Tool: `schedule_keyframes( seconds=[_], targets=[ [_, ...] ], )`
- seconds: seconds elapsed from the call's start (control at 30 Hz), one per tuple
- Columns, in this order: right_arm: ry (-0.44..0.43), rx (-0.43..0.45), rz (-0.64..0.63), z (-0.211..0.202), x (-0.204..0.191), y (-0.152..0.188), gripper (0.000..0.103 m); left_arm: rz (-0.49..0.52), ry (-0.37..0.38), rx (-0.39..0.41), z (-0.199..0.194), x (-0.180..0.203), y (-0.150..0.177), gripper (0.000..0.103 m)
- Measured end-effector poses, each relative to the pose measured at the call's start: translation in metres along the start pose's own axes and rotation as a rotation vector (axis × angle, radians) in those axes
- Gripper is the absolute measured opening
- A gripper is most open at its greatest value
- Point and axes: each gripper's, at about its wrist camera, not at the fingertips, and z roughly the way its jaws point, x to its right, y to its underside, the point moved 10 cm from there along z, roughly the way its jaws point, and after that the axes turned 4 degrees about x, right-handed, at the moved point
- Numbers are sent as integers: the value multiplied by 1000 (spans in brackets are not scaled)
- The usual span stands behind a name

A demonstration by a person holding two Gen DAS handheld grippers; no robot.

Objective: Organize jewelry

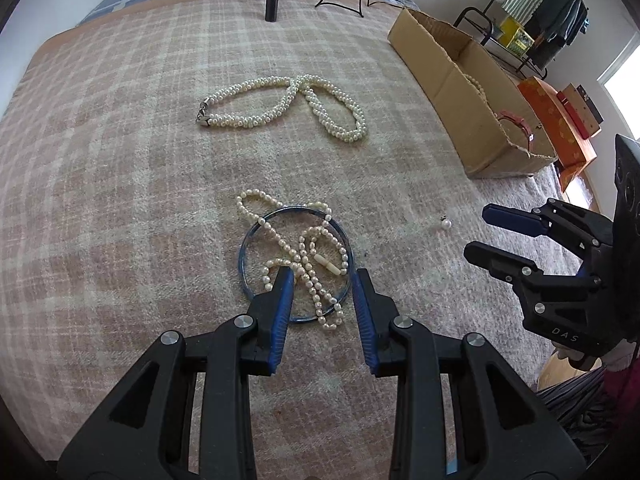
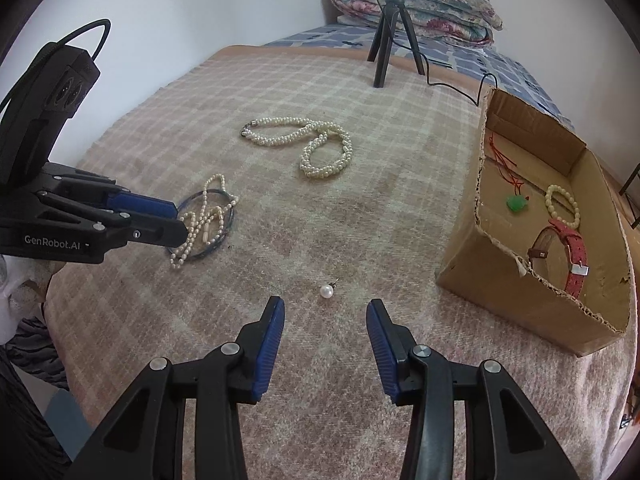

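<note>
Left claw (image 1: 322, 276), part-open and holding nothing, straddles the pearl strand (image 1: 308, 264) on the bangle (image 1: 296, 264) at lower centre. Right claw (image 2: 325, 312), also empty, brackets the earring (image 2: 327, 291). Lower squarely, pinch gently; the box (image 2: 532, 296) waits right.

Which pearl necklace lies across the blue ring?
The thin single-strand pearl necklace, tangled over the blue bangle; the thick twisted pearl necklace lies apart, farther away.

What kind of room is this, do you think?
Most likely a bedroom: the jewelry lies on a plaid blanket spread over a bed, a folded quilt sits at its far end, and a clothes rack stands beside it.
</note>
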Motion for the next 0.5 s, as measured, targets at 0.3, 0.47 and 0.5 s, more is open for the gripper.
schedule_keyframes(
  seconds=[0.3,0.47,0.5],
  targets=[
    [-4,-6,8,7,2,-4,44,-8,-32,-15,12,-7,-3,30],
    [-10,-12,5,12,1,-5,44,-13,-41,-25,20,-10,-4,30],
    [-11,-15,4,14,0,-5,44,-13,-45,-27,22,-11,-4,30]
  ],
)
